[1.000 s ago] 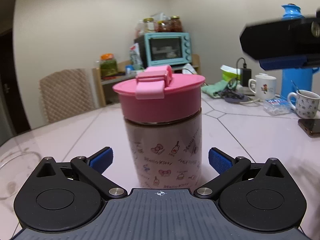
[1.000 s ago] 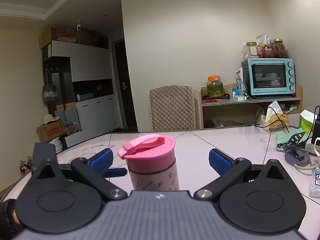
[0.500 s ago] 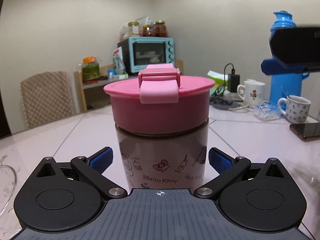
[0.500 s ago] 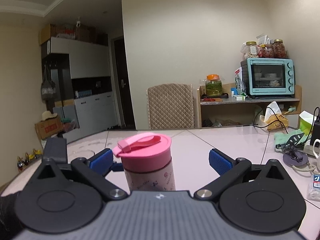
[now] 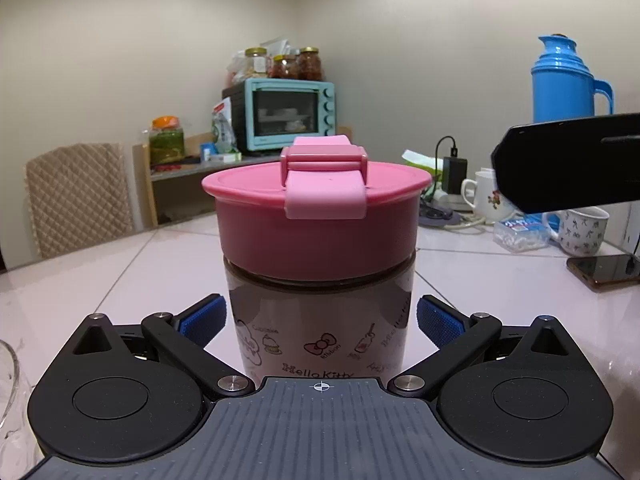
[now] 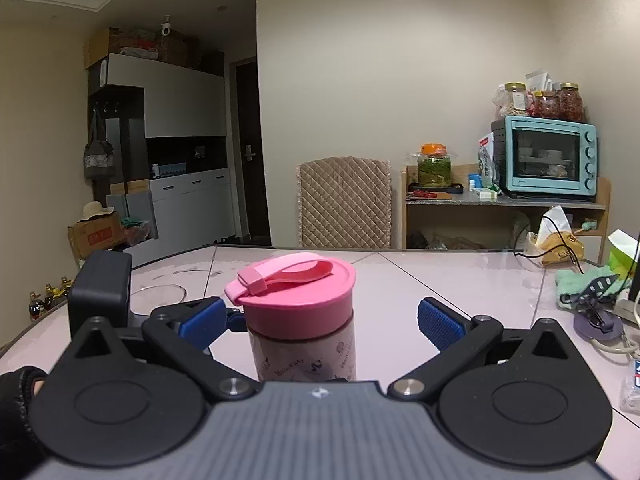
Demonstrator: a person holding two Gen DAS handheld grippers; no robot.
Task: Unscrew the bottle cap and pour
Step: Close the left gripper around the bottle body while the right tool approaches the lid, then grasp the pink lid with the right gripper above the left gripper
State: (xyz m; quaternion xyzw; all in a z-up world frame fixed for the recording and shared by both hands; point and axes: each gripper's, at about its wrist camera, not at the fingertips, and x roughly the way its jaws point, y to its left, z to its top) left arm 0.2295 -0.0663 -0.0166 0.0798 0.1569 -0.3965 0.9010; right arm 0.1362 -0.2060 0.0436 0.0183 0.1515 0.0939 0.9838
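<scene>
because the pink cap (image 5: 318, 216) needs a braced body to twist against, the left gripper (image 5: 318, 320) straddles the upright bottle (image 5: 316, 328) on the table (image 5: 500, 292), pads wide, not clamping, while the right gripper (image 6: 320, 320) hangs wide near the cap, likely to grip it.

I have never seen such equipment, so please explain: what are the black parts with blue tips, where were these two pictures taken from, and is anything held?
They are two hand-held grippers, each with a camera looking along its fingers. The left gripper has its open blue pads on either side of the bottle, not visibly squeezing it. The right gripper is also open, farther back, facing the pink cap. Nothing is held. The bottle stands upright on the table, which also carries mugs, a phone and a blue thermos.
</scene>
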